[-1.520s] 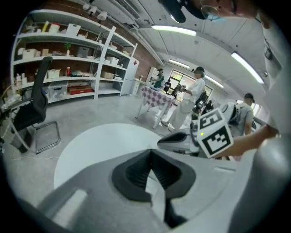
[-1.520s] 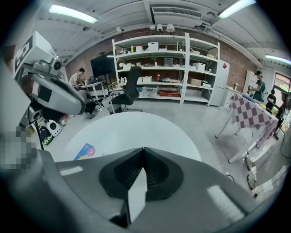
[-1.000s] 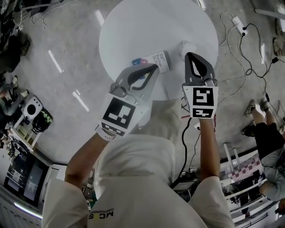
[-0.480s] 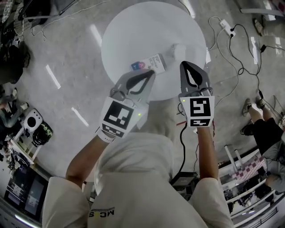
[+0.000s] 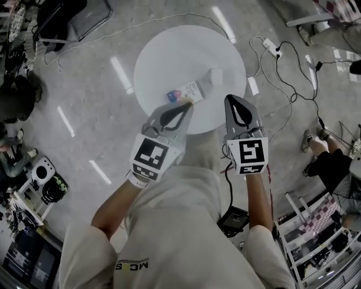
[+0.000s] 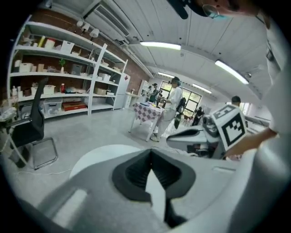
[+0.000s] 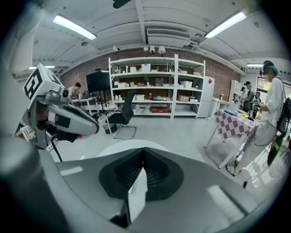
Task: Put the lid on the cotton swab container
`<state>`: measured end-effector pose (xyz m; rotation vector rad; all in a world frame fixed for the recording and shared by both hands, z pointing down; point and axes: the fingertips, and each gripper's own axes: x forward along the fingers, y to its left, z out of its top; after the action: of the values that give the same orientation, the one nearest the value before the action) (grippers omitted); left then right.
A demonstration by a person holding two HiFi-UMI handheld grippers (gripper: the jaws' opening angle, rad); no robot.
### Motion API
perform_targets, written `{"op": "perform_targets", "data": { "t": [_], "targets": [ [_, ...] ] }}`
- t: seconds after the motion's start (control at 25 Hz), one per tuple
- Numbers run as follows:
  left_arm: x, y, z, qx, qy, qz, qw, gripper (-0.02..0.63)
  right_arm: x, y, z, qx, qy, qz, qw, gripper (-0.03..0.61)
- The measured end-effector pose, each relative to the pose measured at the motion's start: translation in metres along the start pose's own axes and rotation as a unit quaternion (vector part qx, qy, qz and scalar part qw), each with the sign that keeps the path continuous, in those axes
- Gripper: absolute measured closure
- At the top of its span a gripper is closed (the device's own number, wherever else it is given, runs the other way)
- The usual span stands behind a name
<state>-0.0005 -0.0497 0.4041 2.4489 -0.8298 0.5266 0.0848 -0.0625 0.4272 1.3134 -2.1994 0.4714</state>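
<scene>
The cotton swab container (image 5: pixel 186 92), a white tube with a blue and pink end, lies on its side on the round white table (image 5: pixel 169 51). Its small white lid (image 5: pixel 216 76) sits apart, to the container's right. My left gripper (image 5: pixel 185 106) is shut and empty, its tips just short of the container. My right gripper (image 5: pixel 231 97) is shut and empty too, held near the table's front edge below the lid. In the left gripper view the shut left gripper (image 6: pixel 151 150) points over the table (image 6: pixel 100 157). The right gripper view shows the shut right gripper (image 7: pixel 143 149) the same way. Neither gripper view shows the container or the lid.
Cables and a power strip (image 5: pixel 269 45) lie on the floor right of the table. A black chair (image 5: pixel 79 14) stands at the upper left. A person (image 5: pixel 330 163) is at the right. Shelves (image 7: pixel 154 86) and a checkered table (image 7: pixel 232 123) stand farther off.
Both grippers have drawn back from the container and lid toward the person's body. The head view has risen, so the table looks smaller. Container and lid have not moved.
</scene>
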Motion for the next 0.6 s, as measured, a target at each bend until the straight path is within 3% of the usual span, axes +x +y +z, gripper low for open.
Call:
{"op": "perform_targets", "data": {
  "t": [0.6],
  "targets": [
    [-0.094, -0.051, 0.063, 0.040, -0.068, -0.006, 0.9969, 0.614, -0.123, 0.056, 0.084, 0.009, -0.114, -0.020, 0.993, 0.580]
  ]
}}
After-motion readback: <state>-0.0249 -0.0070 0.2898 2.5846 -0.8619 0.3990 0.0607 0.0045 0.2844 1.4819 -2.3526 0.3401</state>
